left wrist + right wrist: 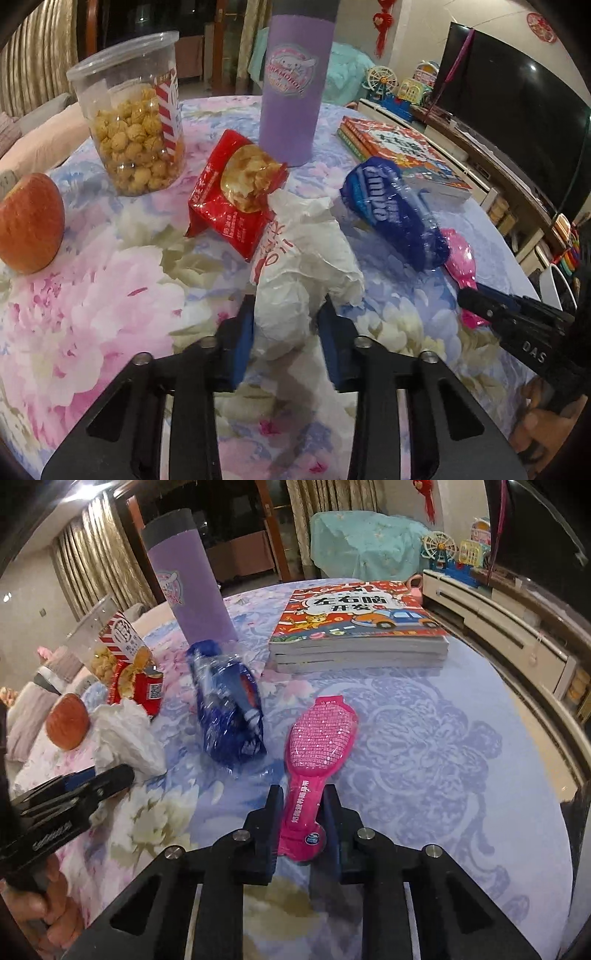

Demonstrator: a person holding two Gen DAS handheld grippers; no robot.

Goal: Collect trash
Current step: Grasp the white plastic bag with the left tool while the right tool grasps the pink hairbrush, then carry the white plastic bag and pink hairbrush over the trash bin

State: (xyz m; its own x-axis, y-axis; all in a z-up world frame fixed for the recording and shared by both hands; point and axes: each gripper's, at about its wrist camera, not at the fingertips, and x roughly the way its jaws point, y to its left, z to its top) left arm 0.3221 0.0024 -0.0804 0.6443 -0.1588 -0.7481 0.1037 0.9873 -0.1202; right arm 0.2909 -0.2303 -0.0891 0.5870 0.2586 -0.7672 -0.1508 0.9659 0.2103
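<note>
My left gripper (286, 314) is shut on a crumpled white paper wrapper (306, 258) with red print, lying on the flowered tablecloth; the wrapper also shows in the right wrist view (125, 734). My right gripper (301, 805) is shut on the narrow end of a flat pink wrapper (319, 746), which also shows in the left wrist view (460, 260). A red snack bag (232, 199) lies just behind the white wrapper. A crinkled blue wrapper (391, 214) lies between the two grippers, also in the right wrist view (229, 705).
A clear tub of popcorn (136, 122), a purple tumbler (291, 85), an apple (29, 225) and a stack of children's books (358, 627) stand on the round table (443, 738). A TV cabinet (498, 620) runs along the right.
</note>
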